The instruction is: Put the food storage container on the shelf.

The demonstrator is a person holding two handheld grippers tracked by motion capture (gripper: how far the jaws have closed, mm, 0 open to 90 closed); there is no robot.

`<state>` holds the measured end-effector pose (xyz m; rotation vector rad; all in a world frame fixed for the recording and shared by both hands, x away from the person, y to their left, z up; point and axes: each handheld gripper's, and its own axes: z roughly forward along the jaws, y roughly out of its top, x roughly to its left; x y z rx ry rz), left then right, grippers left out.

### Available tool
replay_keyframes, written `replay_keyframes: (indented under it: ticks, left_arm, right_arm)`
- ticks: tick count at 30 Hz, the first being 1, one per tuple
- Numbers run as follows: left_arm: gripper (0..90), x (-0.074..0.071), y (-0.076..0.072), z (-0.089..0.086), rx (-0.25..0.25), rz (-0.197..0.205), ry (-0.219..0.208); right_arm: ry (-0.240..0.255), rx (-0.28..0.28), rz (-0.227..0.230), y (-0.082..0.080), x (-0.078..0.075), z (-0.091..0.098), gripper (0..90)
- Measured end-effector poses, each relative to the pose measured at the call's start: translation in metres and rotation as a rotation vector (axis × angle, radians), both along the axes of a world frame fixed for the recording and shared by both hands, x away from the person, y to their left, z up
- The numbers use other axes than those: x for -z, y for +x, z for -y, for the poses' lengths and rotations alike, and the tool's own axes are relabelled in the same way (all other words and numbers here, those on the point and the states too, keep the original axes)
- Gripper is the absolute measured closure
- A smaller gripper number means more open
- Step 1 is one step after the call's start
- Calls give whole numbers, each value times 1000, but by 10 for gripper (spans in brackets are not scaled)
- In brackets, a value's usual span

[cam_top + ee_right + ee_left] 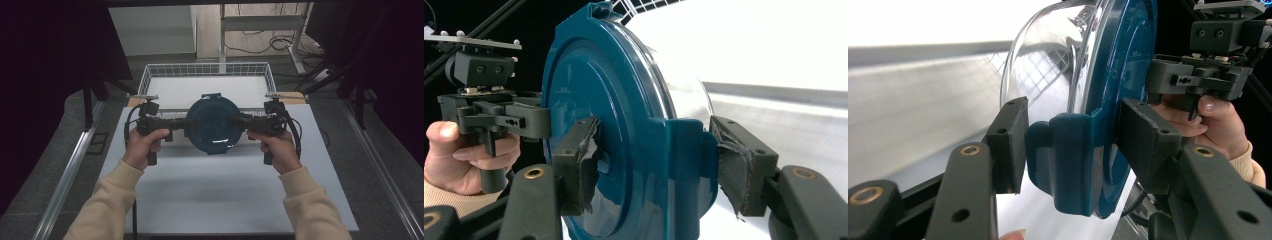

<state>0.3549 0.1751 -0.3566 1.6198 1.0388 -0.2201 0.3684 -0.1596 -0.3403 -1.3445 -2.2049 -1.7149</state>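
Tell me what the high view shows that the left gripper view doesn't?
The high view alone takes in the white wire basket behind the table, both cream sleeves, and the left claw from outside. The left gripper view alone reveals the clear bowl beneath the blue lid and the lid's clip between that claw's pads. Both share the lid and the right claw.

High view sits above the person's side, looking forward and down over the whole counter (pixel 220 195). Each tool cam rides right up close, looking along its own jaws sideways across the counter. Both share the blue lid (pixel 1118 100) from opposite faces, and each catches the other hand behind it.
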Motion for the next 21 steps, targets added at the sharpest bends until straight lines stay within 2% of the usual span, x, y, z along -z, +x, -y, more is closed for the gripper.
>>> replay_keyframes:
  ticks: [4, 8, 15, 21]
  left_arm:
    - [478, -6, 5, -2, 2, -2, -10]
    - [477, -15, 12, -6, -7, 18, -17]
    - [477, -21, 24, -8, -7, 11, -24]
    - [477, -30, 38, -11, -15, 19, -29]
  right_arm:
    - [-5, 2, 12, 5, -8, -2, 389]
    - [-13, 0, 26, 12, -20, -6, 390]
    - [-14, -3, 26, 23, -28, -8, 394]
    - [-12, -5, 27, 41, -39, -11, 395]
